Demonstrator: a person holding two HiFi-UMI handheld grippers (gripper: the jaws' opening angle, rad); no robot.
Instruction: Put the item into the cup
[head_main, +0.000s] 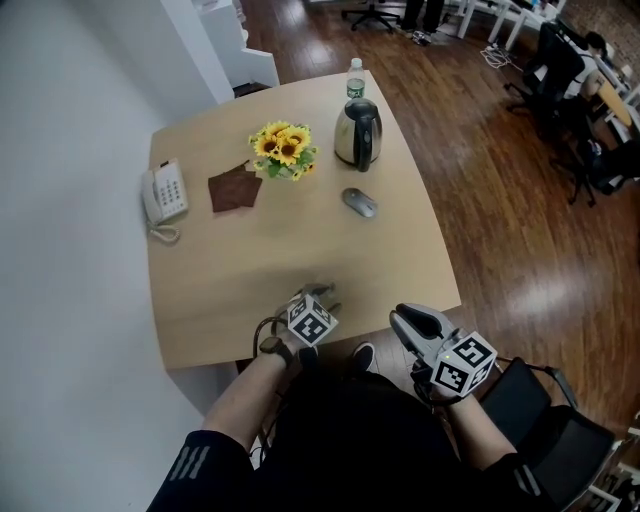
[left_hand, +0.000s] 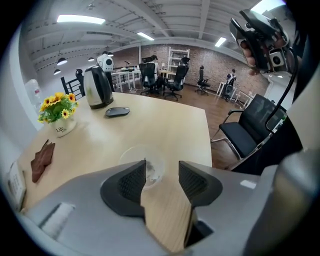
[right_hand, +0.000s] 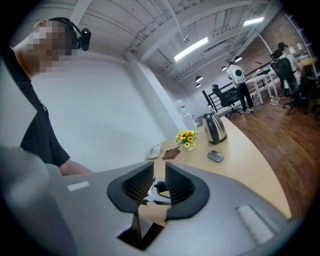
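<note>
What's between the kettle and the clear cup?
Only the grey mouse; the left gripper view shows it between kettle and cup.

Office: desk phone (head_main: 165, 192), swivel chairs (left_hand: 177, 82)

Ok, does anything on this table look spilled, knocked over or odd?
Nothing stands out. The kettle and flowers stand upright, nothing is spilled, and the cup stands near the front edge of the table before the open left hand-held gripper.
</note>
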